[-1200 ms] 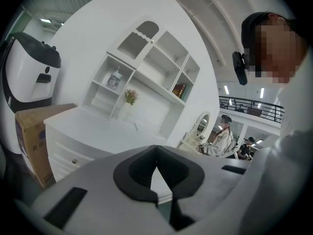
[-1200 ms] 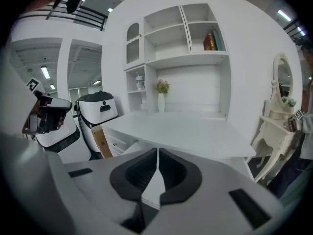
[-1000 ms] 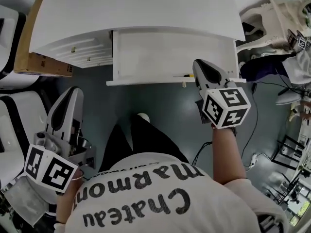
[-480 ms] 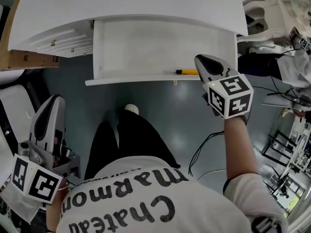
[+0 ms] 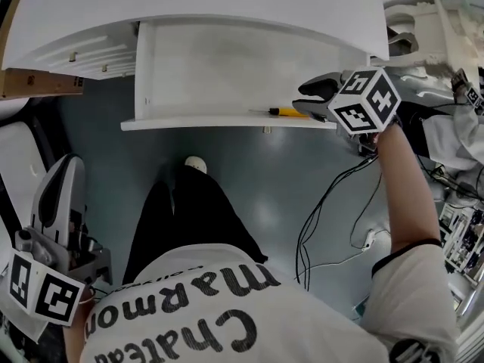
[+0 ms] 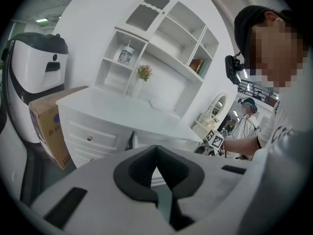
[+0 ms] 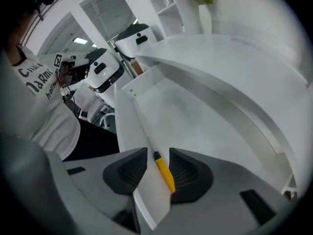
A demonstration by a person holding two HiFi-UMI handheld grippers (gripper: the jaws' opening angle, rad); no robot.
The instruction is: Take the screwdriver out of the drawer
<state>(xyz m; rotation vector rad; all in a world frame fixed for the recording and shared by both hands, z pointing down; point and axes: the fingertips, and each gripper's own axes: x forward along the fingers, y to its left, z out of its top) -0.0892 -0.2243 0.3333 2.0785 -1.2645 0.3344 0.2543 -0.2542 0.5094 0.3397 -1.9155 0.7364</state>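
A screwdriver [image 5: 281, 112] with a yellow handle [image 7: 164, 174] and thin dark shaft lies in the open white drawer [image 5: 227, 123], along the inside of its front wall near the right end. My right gripper [image 5: 308, 101] points down over that end. Its jaws [image 7: 157, 163] are opening and straddle both the drawer's front wall and the yellow handle, pads apart from it. My left gripper [image 5: 62, 165] hangs low at the left, away from the drawer. Its jaws [image 6: 156, 150] meet at the tips with nothing between them.
The drawer juts from a white dresser [image 5: 189, 6] with smaller knobbed drawers [image 6: 90, 138] to the left. A cardboard box [image 5: 38, 84] stands beside it. Cables [image 5: 325, 210] trail on the grey floor at the right. White machines [image 6: 34, 82] stand at the left.
The right gripper has tipped downward and sunk onto the drawer's right end, and its jaws have parted around the yellow handle. The left gripper has dropped lower at the left.
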